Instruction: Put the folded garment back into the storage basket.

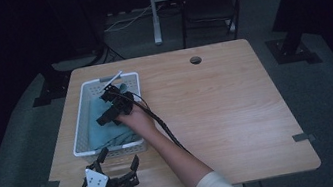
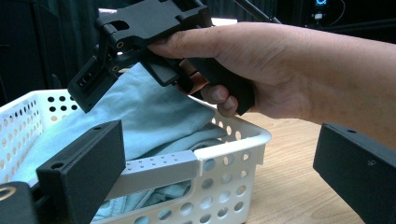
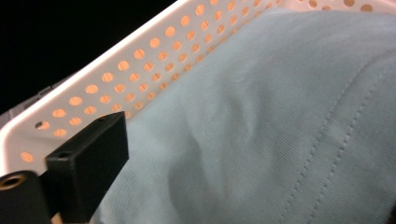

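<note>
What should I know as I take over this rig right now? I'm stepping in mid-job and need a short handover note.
Right gripper: open, over the teal cloth inside the white basket, gripping nothing.
Left gripper: open, empty, near the table's front edge, facing the basket's near wall.
Done: cloth lies bunched in the basket, released.
Left: probably withdraw the right gripper; tidy the cloth if it must lie flat.
</note>
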A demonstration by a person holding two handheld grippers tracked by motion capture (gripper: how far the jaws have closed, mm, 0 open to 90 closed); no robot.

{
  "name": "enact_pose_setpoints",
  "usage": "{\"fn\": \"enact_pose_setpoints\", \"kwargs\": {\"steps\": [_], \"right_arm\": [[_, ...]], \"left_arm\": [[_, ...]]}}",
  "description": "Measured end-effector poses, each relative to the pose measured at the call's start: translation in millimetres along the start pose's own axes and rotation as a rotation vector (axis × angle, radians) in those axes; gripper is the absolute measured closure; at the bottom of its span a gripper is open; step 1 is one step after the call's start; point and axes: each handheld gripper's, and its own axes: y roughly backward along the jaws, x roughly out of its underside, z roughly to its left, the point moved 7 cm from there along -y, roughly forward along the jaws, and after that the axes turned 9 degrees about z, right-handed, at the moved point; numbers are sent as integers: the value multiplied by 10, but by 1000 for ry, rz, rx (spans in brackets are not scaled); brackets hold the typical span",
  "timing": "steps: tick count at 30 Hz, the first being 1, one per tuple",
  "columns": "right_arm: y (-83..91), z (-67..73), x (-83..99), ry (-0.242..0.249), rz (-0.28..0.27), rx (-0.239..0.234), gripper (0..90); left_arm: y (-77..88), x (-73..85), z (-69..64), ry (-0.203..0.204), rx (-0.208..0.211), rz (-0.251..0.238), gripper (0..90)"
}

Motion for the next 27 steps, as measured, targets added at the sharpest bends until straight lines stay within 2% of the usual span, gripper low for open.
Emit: {"fn": "enact_pose_setpoints", "kwargs": {"steps": [5, 7, 13, 18, 22, 25, 27], "right_arm": [[34, -17, 47, 15, 19, 41, 40], [42, -38, 87, 13, 31, 26, 40], [46, -86, 206, 19, 55, 40, 40], [82, -96, 265, 25, 46, 45, 40], [128, -84, 284, 40, 18, 47, 40], [169, -43, 294, 60, -26, 2, 40], [177, -45, 310, 67, -32, -2, 40]], "left_arm": [[-2, 1, -1, -3, 0, 3, 36], [-4, 1, -2, -3, -1, 3, 36], [-6, 2, -1, -4, -3, 6, 36], [-6, 2, -2, -4, -4, 6, 36], [-6, 2, -2, -4, -4, 6, 36], [-7, 2, -2, -4, -4, 7, 36], [-7, 2, -2, -4, -4, 7, 36]]}}
